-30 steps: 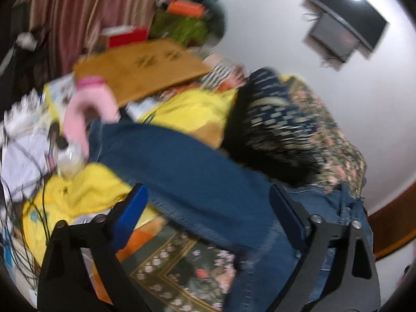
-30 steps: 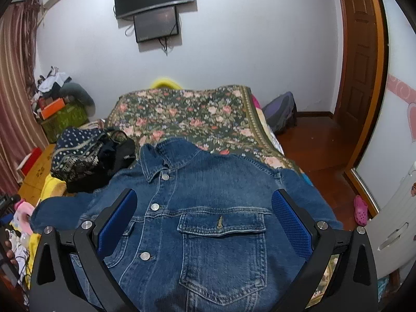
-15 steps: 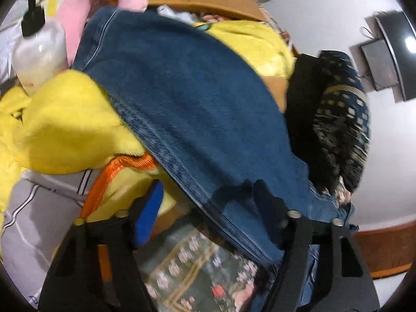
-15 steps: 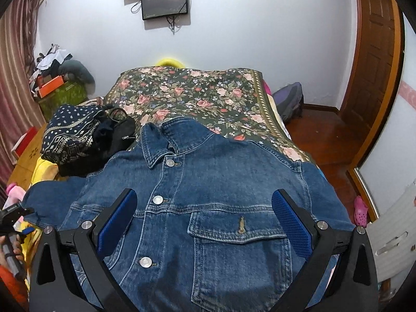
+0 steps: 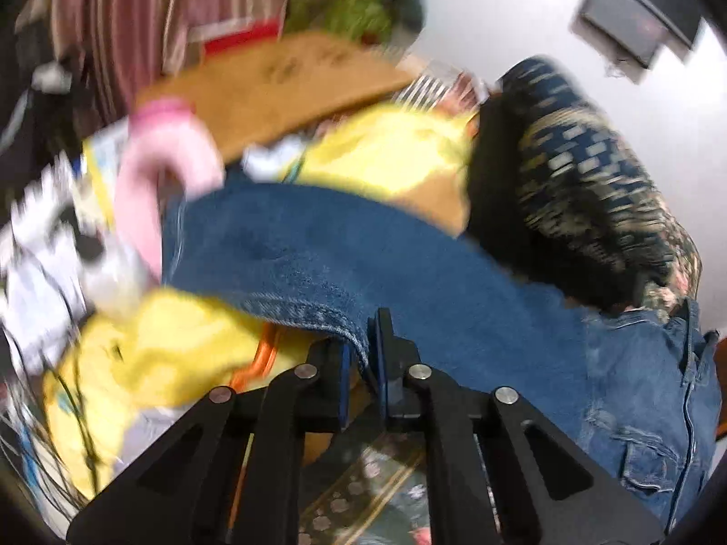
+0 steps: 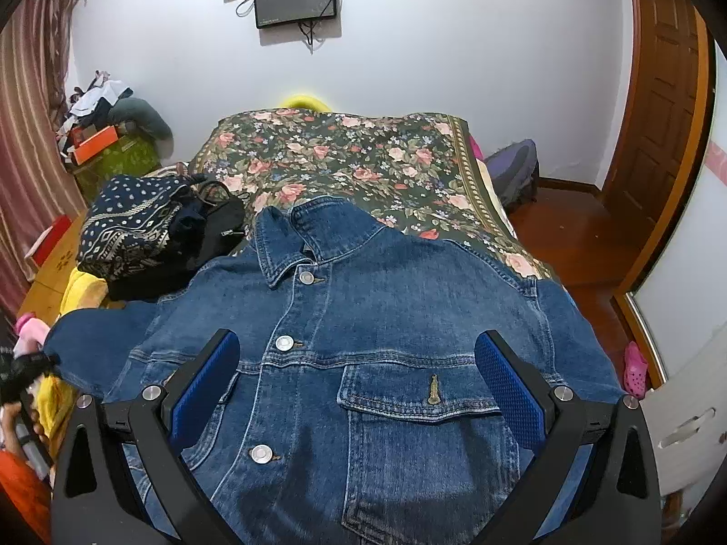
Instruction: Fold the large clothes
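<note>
A blue denim jacket (image 6: 386, 327) lies front up on the floral bed cover (image 6: 345, 159), collar toward the far wall, buttons closed. Its left sleeve (image 5: 327, 263) stretches out to the left over yellow cloth. My left gripper (image 5: 363, 354) is shut on the lower edge of that sleeve; the denim is pinched between the blue pads. It also shows at the left edge of the right wrist view (image 6: 27, 368). My right gripper (image 6: 356, 390) is open and empty, hovering over the jacket's chest pocket (image 6: 427, 404).
A dark patterned pile of clothes and a black bag (image 6: 150, 231) sit at the bed's left edge, beside yellow cloth (image 5: 390, 159). A pink bottle (image 5: 154, 172) and a wooden board (image 5: 272, 86) lie left of the bed. A door (image 6: 659, 136) stands at the right.
My left gripper has closed on the sleeve's edge; half a second ago it was open around it. The left view swung and is blurred. My right gripper moved slightly closer over the jacket.
</note>
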`<state>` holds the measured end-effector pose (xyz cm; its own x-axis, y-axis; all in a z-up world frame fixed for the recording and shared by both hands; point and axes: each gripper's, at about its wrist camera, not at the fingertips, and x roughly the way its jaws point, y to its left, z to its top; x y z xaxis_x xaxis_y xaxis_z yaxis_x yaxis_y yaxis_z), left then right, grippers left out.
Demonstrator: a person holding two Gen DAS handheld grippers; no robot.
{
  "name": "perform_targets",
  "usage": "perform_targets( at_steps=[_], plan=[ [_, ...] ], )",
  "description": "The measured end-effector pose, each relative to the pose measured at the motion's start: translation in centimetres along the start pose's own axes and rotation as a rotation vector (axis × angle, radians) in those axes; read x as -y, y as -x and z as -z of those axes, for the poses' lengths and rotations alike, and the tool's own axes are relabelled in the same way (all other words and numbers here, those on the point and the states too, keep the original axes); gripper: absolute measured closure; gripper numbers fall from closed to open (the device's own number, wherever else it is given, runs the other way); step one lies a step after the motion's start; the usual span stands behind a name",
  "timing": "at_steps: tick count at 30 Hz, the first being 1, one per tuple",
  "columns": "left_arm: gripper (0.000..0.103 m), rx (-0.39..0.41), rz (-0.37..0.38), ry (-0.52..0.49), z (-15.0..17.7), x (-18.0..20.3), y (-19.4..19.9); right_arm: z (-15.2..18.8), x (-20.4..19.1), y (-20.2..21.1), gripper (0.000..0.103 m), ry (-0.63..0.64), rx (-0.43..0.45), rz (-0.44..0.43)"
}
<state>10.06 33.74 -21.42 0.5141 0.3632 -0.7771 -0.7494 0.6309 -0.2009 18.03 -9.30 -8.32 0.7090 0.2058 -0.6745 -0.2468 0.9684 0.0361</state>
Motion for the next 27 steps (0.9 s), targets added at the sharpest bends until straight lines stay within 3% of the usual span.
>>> perform_targets(
  at_steps=[5,9,13,19,22,24,27],
  plan=[
    [0.098,0.131,0.085,-0.099,-2.0,4.3,5.1,0.3,0.4,0.8,0.0,-0.002,0.013,-0.007],
    [0.1,0.214,0.235,-0.208,-2.4,9.5,9.6,0.4,1.0,0.9,0.0,-0.004,0.012,-0.008],
    [0.1,0.222,0.386,-0.32,-1.1,14.7,12.7,0.9,1.4,1.0,0.0,-0.002,0.01,-0.008],
    [0.1,0.105,0.531,-0.495,3.6,22.5,13.0,1.6,2.4,1.3,0.0,-0.005,0.004,-0.018],
    [0.1,0.005,0.554,-0.575,6.7,25.3,11.9,2.0,2.9,1.5,0.0,0.0,0.003,-0.014],
    [0.1,-0.104,0.56,-0.625,8.9,26.7,10.3,2.3,3.2,1.6,0.0,0.0,0.001,-0.008],
    [0.1,-0.211,0.549,-0.666,11.8,27.2,8.7,2.6,3.6,1.8,0.0,-0.005,-0.002,-0.001]
  ],
)
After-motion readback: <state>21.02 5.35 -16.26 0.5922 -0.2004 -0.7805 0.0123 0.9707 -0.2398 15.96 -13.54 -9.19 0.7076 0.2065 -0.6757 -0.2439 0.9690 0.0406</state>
